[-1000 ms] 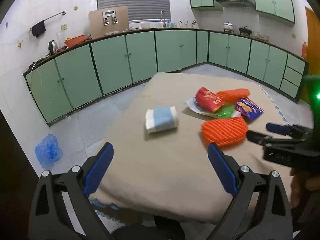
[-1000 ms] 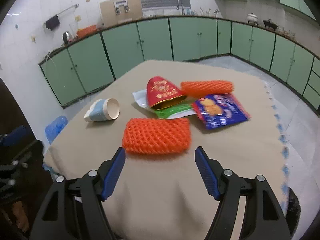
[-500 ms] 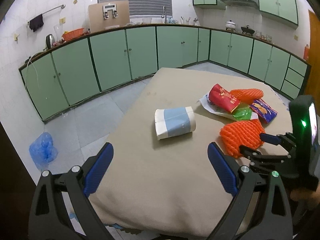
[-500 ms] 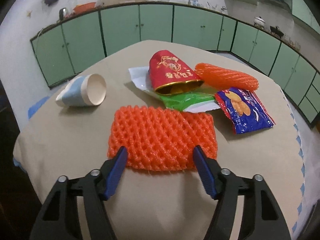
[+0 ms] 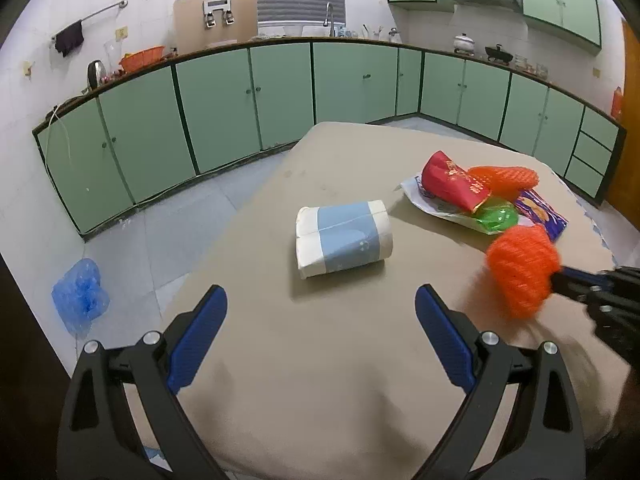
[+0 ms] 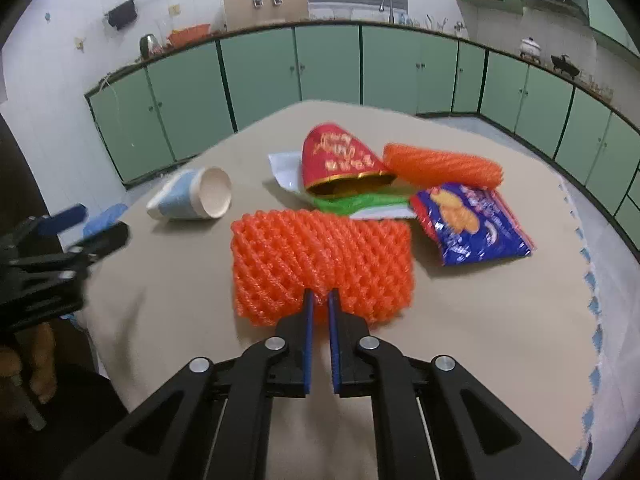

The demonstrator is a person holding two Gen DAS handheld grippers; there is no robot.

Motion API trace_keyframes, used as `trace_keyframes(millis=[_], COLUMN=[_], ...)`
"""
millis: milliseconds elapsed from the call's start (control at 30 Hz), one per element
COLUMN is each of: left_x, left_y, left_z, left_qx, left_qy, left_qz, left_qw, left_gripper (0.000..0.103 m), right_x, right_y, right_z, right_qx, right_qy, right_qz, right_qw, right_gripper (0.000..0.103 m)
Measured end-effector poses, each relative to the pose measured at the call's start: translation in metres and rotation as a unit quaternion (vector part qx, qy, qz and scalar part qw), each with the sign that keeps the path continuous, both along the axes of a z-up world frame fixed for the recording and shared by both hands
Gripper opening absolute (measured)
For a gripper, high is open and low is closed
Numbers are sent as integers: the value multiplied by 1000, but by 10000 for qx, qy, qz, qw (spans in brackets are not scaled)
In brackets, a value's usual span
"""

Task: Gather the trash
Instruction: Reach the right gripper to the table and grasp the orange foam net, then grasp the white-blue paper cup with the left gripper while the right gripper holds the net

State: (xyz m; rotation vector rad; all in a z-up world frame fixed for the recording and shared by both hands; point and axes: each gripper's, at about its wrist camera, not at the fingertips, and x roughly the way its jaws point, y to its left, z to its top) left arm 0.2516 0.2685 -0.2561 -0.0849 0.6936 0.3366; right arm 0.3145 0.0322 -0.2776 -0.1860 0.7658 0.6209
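The right gripper (image 6: 319,304) jaws pinch the orange foam net (image 6: 320,260), light, soft, crushable, by its near edge, while the left gripper (image 5: 320,308) jaws gape empty.

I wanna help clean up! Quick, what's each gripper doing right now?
Left gripper: open, holding nothing.
Right gripper: closed on the orange foam net.
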Motion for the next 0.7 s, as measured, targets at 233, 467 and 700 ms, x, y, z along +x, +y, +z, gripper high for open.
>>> trace_keyframes(millis=[233, 467, 700], left_x=[18, 37, 52], left_y=[13, 27, 29], left_z=[-11, -25, -33], left_qx=[-118, -66, -380], left_qy=[56, 274, 460], left_qz=[34, 44, -303], left_qw=[9999, 9996, 9978], left_gripper=[92, 92, 43], right_x=[-1, -2, -1], right_y=[-20, -25, -29], right_z=[28, 42, 42], right_qx=[364, 511, 545], right_qy=[-55, -128, -91], right_qz=[-137, -166, -238], right_qw=[9992, 9985, 9982], right_gripper=[7, 7, 7])
